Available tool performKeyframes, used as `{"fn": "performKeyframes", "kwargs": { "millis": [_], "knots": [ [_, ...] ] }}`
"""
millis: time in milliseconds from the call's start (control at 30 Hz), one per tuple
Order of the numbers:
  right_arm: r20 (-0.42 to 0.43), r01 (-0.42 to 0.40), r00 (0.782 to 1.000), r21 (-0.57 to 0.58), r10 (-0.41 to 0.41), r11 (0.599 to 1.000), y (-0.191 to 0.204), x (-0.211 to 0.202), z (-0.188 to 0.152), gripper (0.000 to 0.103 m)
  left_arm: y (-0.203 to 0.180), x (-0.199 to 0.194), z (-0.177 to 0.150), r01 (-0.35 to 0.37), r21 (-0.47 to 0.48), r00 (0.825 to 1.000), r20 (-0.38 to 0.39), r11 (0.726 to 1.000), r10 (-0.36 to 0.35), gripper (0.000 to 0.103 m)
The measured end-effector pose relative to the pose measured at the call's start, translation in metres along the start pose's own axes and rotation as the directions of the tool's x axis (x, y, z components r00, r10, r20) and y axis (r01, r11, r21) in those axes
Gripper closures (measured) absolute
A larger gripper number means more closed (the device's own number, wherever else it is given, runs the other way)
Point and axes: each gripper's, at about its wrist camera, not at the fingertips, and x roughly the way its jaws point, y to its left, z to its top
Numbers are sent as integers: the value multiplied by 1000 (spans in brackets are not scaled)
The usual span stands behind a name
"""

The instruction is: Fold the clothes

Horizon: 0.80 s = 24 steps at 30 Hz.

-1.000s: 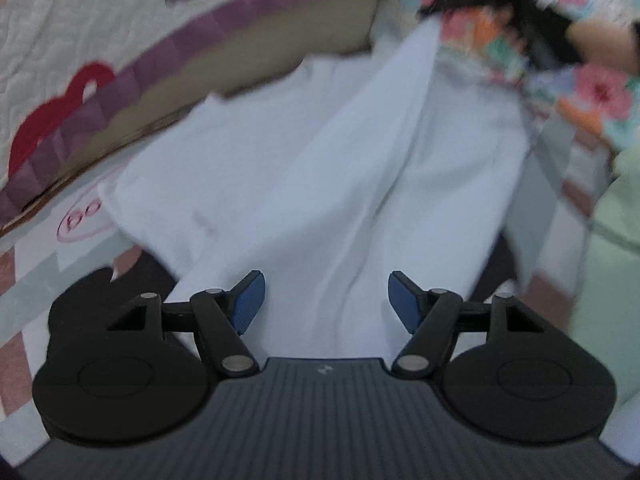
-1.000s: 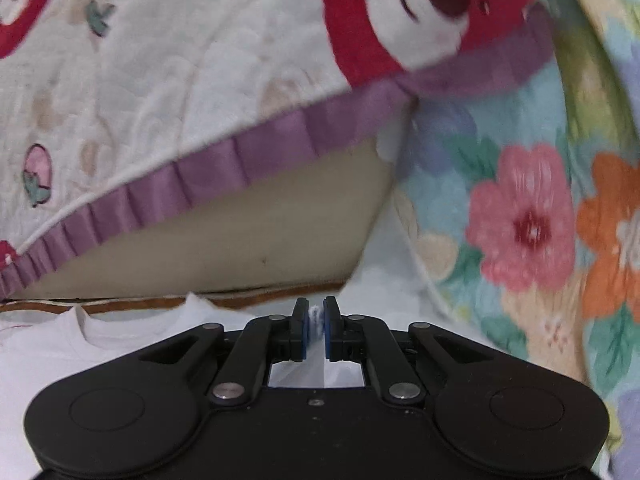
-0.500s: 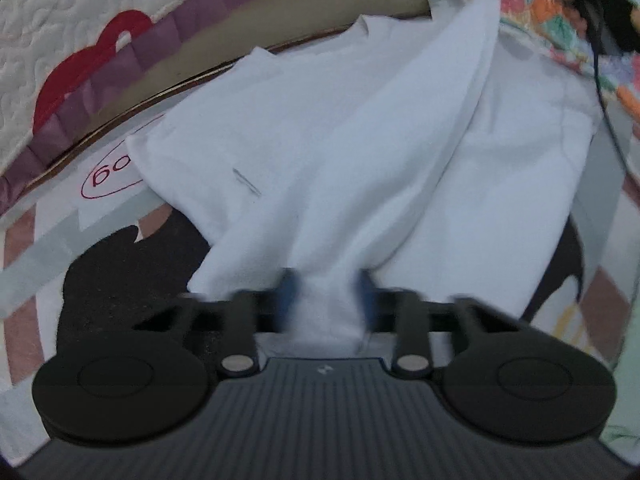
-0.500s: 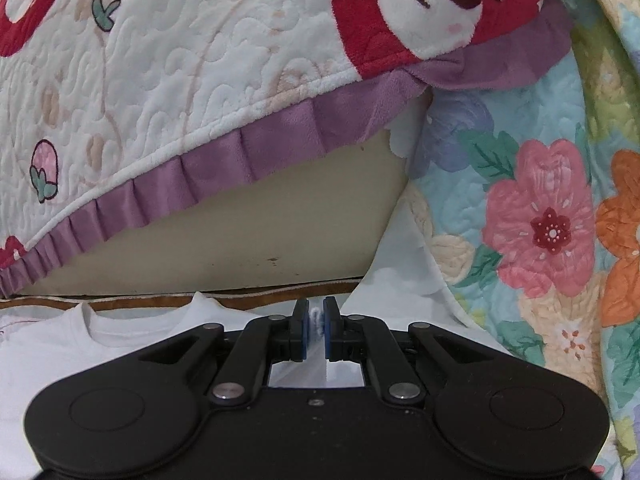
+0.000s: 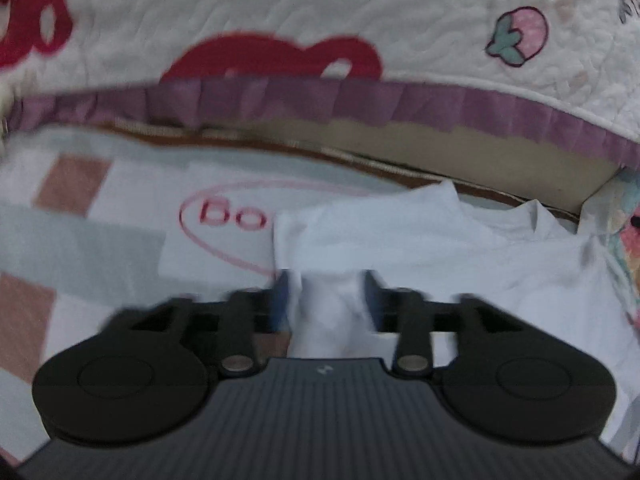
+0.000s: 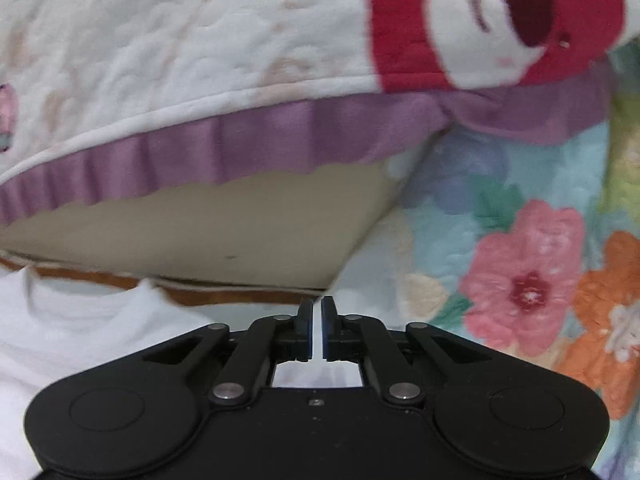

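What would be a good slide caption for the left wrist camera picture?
Left gripper opening around a bunched fold of the white T-shirt, laid on a checked mat below a purple-trimmed quilt.

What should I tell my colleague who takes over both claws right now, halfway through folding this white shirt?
Left claw: jaws opening, a bunched fold of the white shirt between them, pads no longer pressing it.
Right claw: jaws opening from a narrow gap, white fabric showing in the gap; no firm grip visible.
The shirt lies on the checked mat, collar toward the quilted blanket, the flowered quilt on its right.
Done: one side looks folded in.
Left: smooth it and finish the remaining folds.
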Motion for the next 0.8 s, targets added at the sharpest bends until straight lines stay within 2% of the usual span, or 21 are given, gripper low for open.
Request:
{"fn": "performKeyframes", "kwargs": {
  "millis": [33,100,167,200,267,333,400,467,500,533,567,600,667,733,800],
  "knots": [
    [1,-15,1000,31,15,999,-7,-1,-6,79,4,-1,-3,10,13,1000,-5,1000,-10,54],
    [4,-50,999,93,50,994,-22,-2,-20,79,10,-7,-7,24,51,1000,-7,998,-24,49],
    [-24,-113,993,149,118,982,-33,1,-38,78,15,-16,-9,53,72,998,14,996,-54,31],
    [-37,-144,988,177,153,974,-38,3,-46,78,19,-19,-8,71,63,997,25,995,-73,27],
    [-40,-198,977,200,210,960,-37,6,-56,77,26,-24,-5,108,21,993,43,994,-109,9],
    [-41,-251,963,221,266,942,-36,9,-64,77,33,-25,1,152,-50,988,17,987,-151,8],
    [-45,-308,945,202,323,930,-25,13,-62,77,34,-30,3,186,-71,983,15,980,-185,13],
    [-60,-346,931,167,360,923,-13,18,-55,73,27,-37,2,108,-35,993,49,994,-106,45],
    [-74,-355,927,140,367,924,-7,22,-50,70,25,-38,1,76,-15,996,48,997,-75,48],
    [-91,-342,932,105,352,934,1,26,-45,58,26,-37,0,63,-13,997,36,998,-63,60],
    [-110,-327,937,66,332,943,9,29,-43,46,29,-35,-2,59,-32,998,20,998,-58,78],
    [-127,-311,942,25,311,950,17,33,-41,46,32,-34,-3,64,-52,998,4,997,-63,83],
    [-161,-291,946,-39,281,956,29,40,-38,46,35,-33,-5,74,-62,997,-18,995,-75,84],
    [-185,-284,945,-65,268,957,34,47,-38,46,27,-35,-7,62,9,998,-23,998,-62,84],
    [-171,-248,957,-72,233,966,36,50,-39,45,20,-36,-7,86,52,996,-31,995,-85,84]
  ]
}}
